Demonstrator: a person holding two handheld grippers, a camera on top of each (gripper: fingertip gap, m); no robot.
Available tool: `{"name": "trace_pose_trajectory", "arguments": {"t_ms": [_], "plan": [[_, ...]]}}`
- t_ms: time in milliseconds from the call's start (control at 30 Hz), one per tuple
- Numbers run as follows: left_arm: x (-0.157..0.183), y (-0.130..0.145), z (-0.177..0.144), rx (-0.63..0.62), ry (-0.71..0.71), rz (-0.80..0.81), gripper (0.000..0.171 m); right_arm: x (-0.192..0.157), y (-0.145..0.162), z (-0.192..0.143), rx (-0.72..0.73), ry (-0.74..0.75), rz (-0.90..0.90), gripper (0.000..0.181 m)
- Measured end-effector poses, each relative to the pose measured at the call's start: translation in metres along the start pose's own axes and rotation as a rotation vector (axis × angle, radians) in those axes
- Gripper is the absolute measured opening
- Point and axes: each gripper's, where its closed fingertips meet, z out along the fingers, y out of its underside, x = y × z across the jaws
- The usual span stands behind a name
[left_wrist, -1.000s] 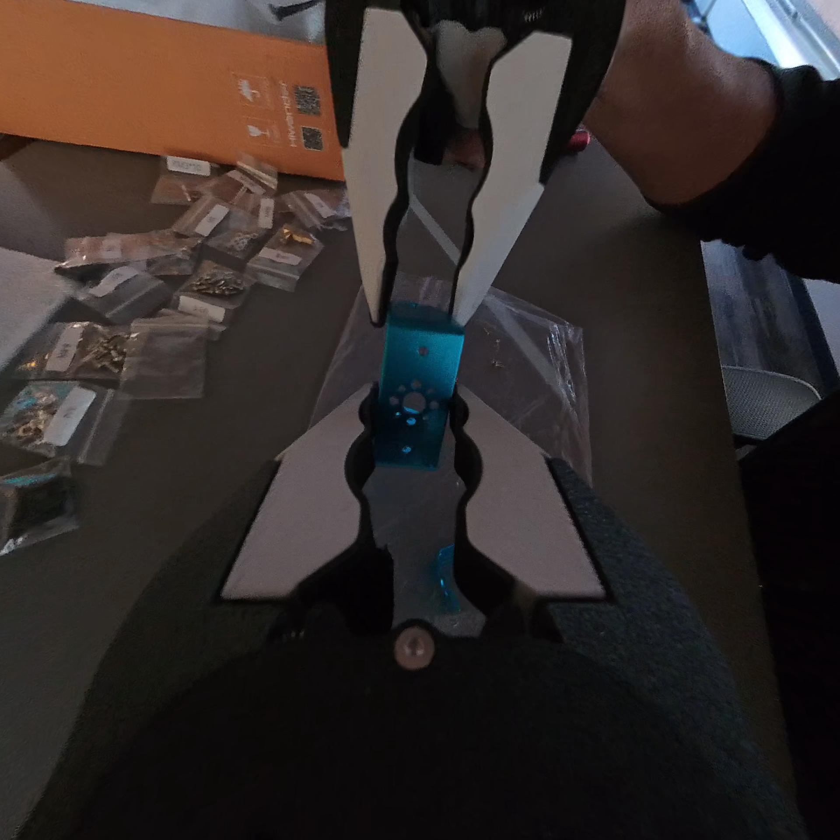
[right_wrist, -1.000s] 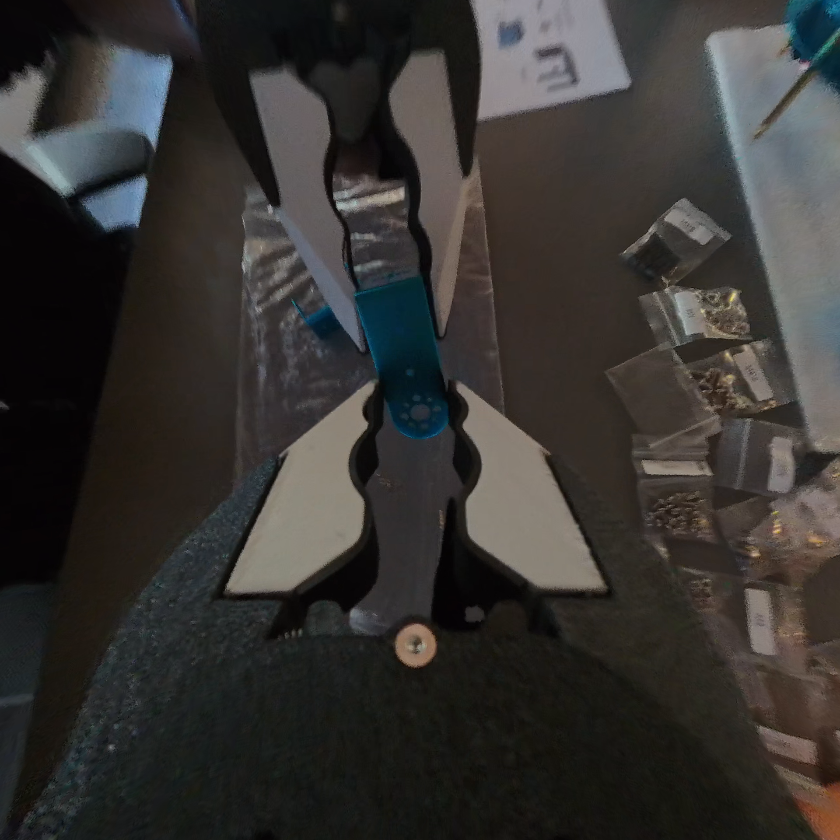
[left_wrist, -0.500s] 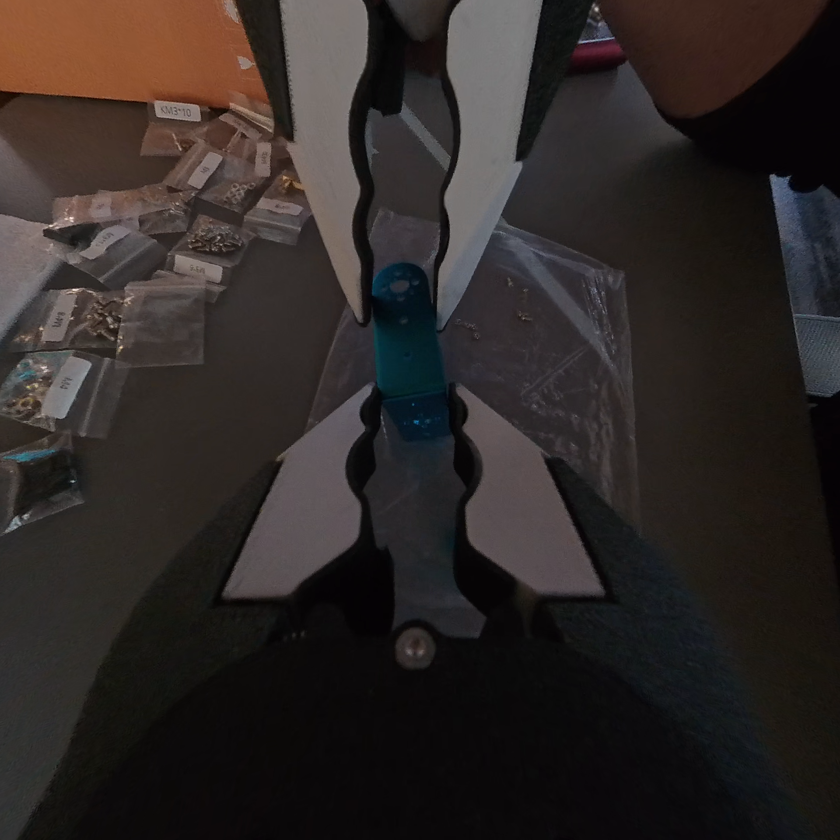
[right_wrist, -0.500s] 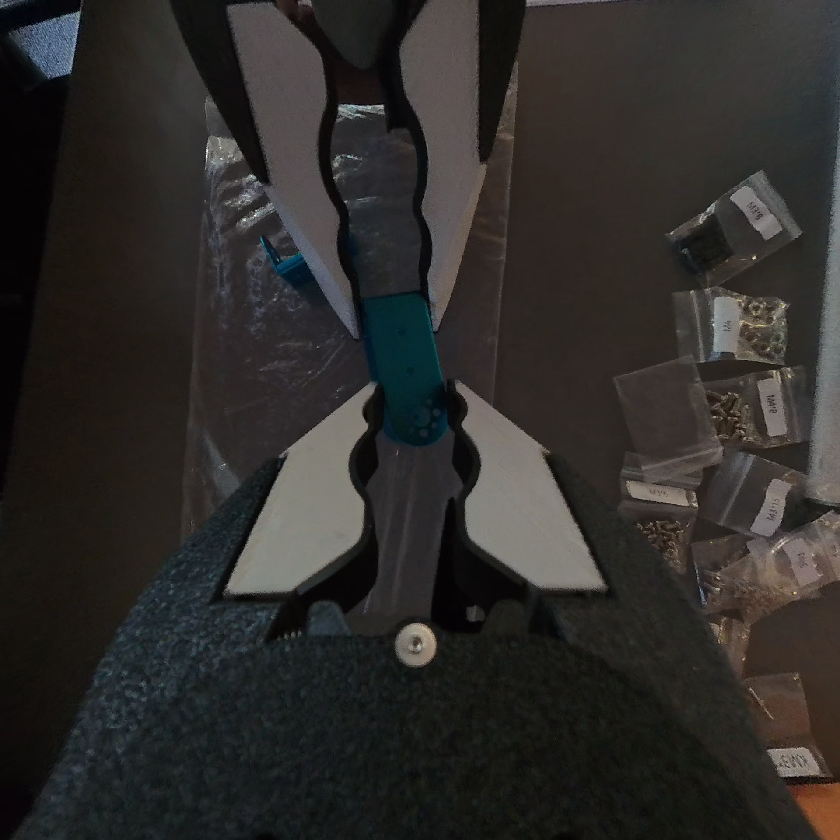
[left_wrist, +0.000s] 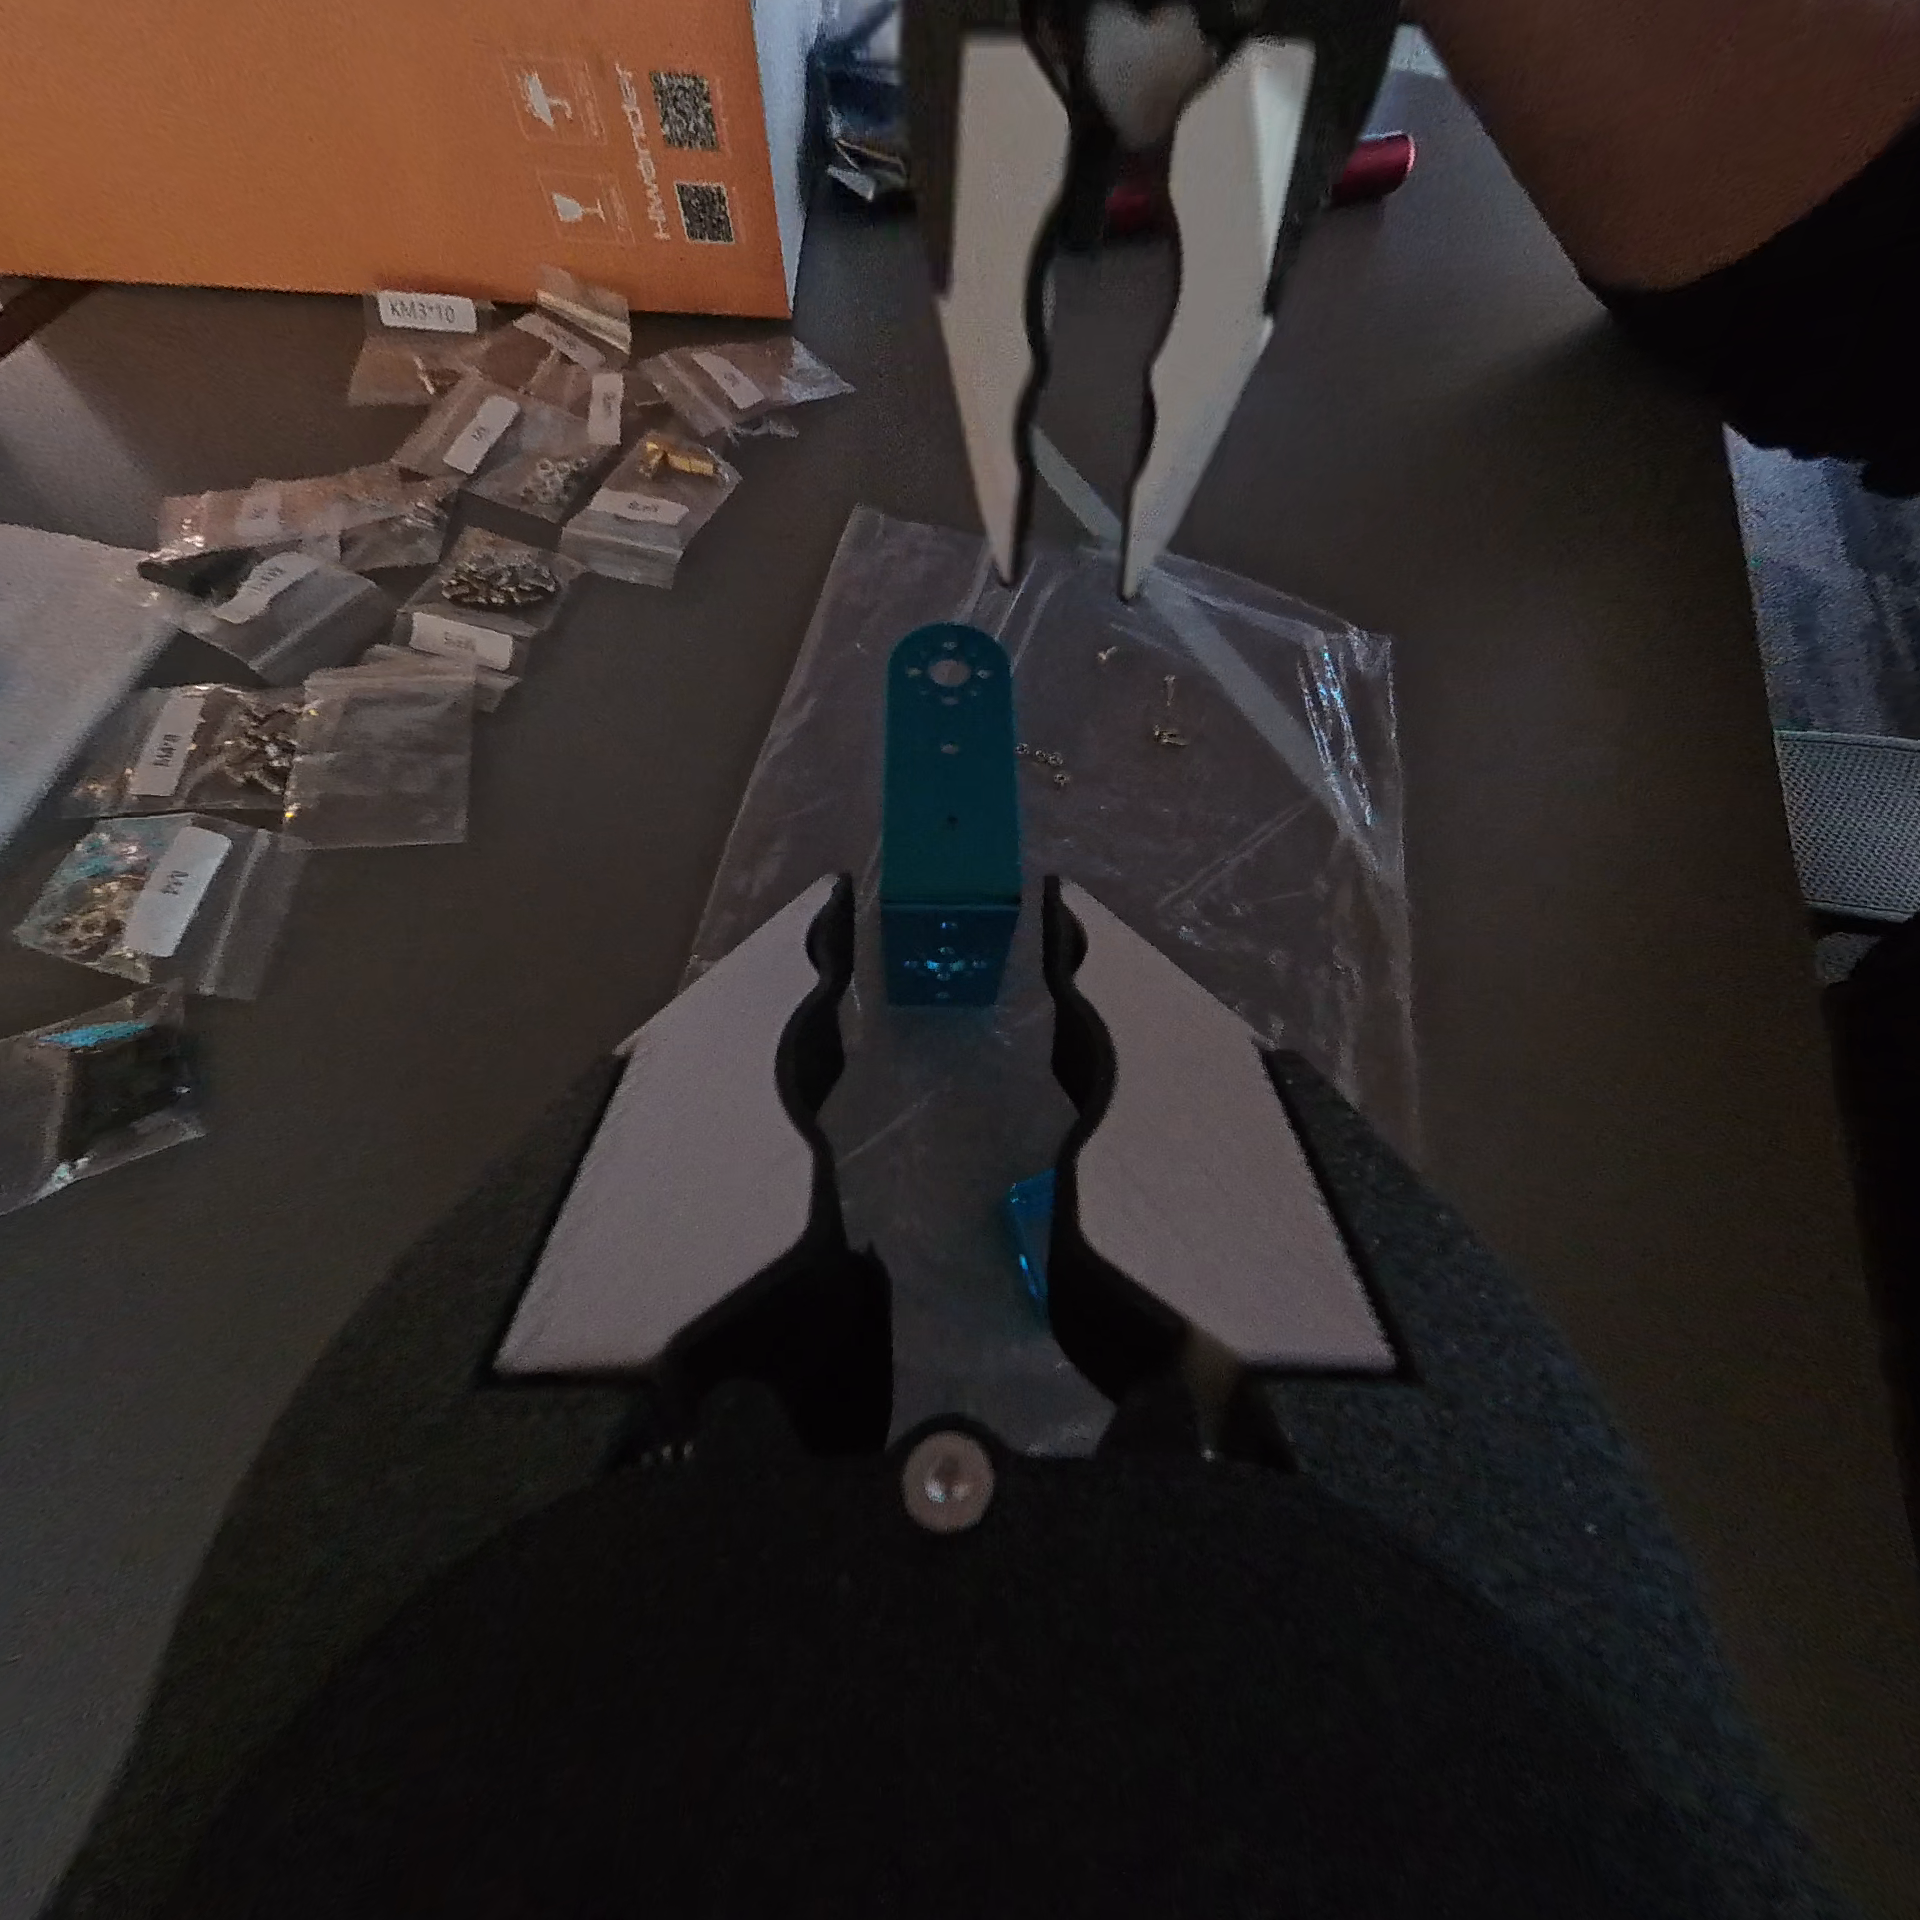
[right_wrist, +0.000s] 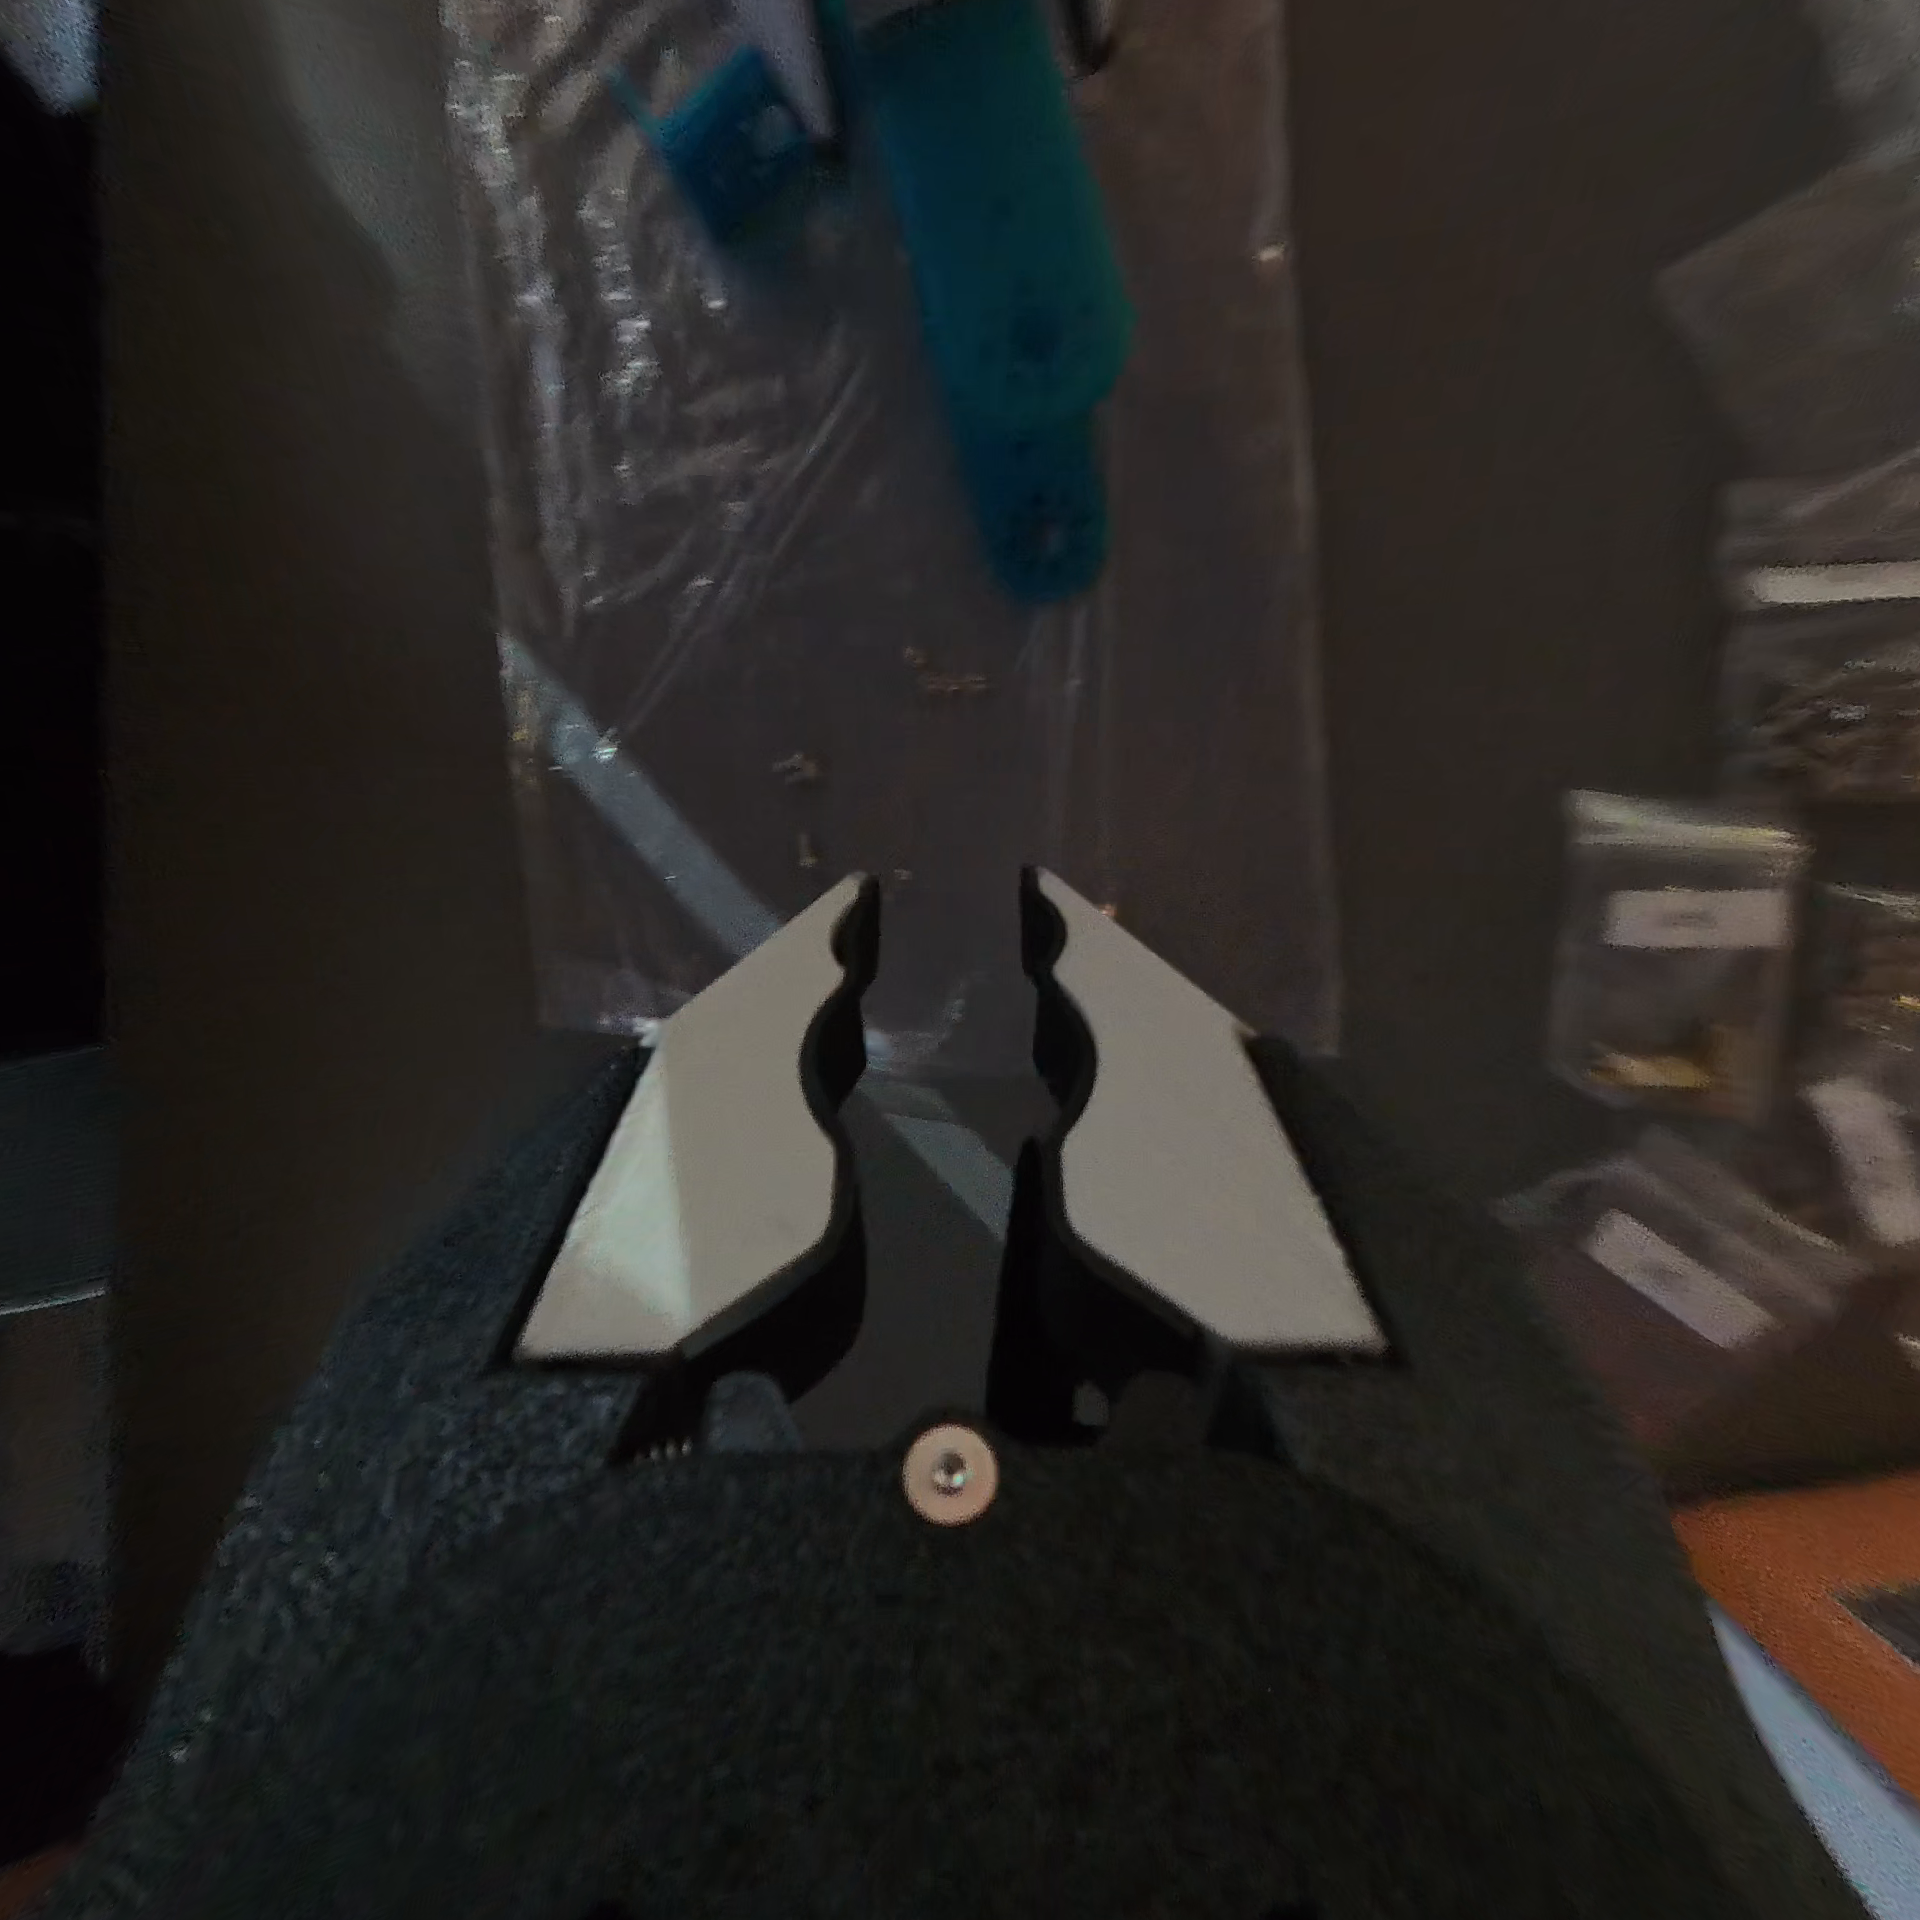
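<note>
The blue metal bracket (left_wrist: 948, 821) lies on a clear plastic bag (left_wrist: 1226, 831) spread flat on the dark counter (left_wrist: 1558, 727). Its near end sits between the tips of my left tongs (left_wrist: 948, 883), which are spread, with a gap showing on both sides of the bracket, so nothing is pinched. Beyond its rounded far end I see my right tongs (left_wrist: 1070, 582) pointing down at the bag, tips slightly parted and holding nothing. In the right wrist view those tongs (right_wrist: 951, 883) hang over the bag (right_wrist: 665, 520), well apart from the bracket (right_wrist: 1008, 312), which looks blurred. A smaller blue piece (left_wrist: 1029, 1236) lies on the bag near my left tongs, and a few loose screws (left_wrist: 1164, 717) are scattered to the bracket's right. To the left, small bags of hardware (left_wrist: 312, 665) are heaped on the counter, with an orange box (left_wrist: 364, 145) behind them.
</note>
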Motion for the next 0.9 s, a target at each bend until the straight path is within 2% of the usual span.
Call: {"name": "trace_pose_trajectory", "arguments": {"t_ms": [67,167,233,300,367,467,533,600,633,700,733,767,900], "plan": [[0.000,-0.001,-0.003,0.007,-0.003,-0.002,0.035,-0.014,0.000,0.005,0.053,-0.076,0.008,0.023],[0.001,0.000,-0.014,0.015,0.010,-0.005,0.035,-0.014,0.004,0.010,0.017,-0.044,-0.007,0.022],[0.003,0.008,-0.027,-0.008,0.046,0.009,0.035,-0.018,-0.005,0.010,0.038,-0.028,-0.047,0.019],[0.007,0.027,-0.040,-0.073,0.113,0.012,0.035,-0.020,-0.025,0.005,0.100,0.014,-0.088,0.019],[0.002,0.045,-0.046,-0.124,0.102,0.025,0.033,-0.032,-0.054,0.005,0.201,0.007,-0.119,0.019],[0.009,0.065,-0.041,-0.209,0.107,0.083,0.032,-0.049,-0.092,0.026,0.266,0.083,-0.218,0.028],[0.014,0.071,-0.034,-0.256,0.103,0.115,0.030,-0.064,-0.110,0.046,0.259,0.132,-0.309,0.029],[0.017,0.073,-0.030,-0.271,0.097,0.139,0.024,-0.068,-0.119,0.065,0.194,0.216,-0.394,0.032],[0.016,0.072,-0.029,-0.265,0.088,0.137,0.012,-0.063,-0.122,0.071,0.152,0.287,-0.441,0.032],[0.014,0.070,-0.026,-0.262,0.072,0.117,0.001,-0.060,-0.128,0.078,0.108,0.376,-0.520,0.027],[0.013,0.070,-0.025,-0.262,0.065,0.108,0.000,-0.058,-0.127,0.082,0.072,0.394,-0.545,0.019],[0.013,0.070,-0.025,-0.263,0.062,0.105,0.000,-0.056,-0.125,0.086,0.030,0.411,-0.561,0.021],[0.013,0.069,-0.027,-0.266,0.051,0.084,0.000,-0.056,-0.131,0.086,0.020,0.424,-0.580,0.011]]}}
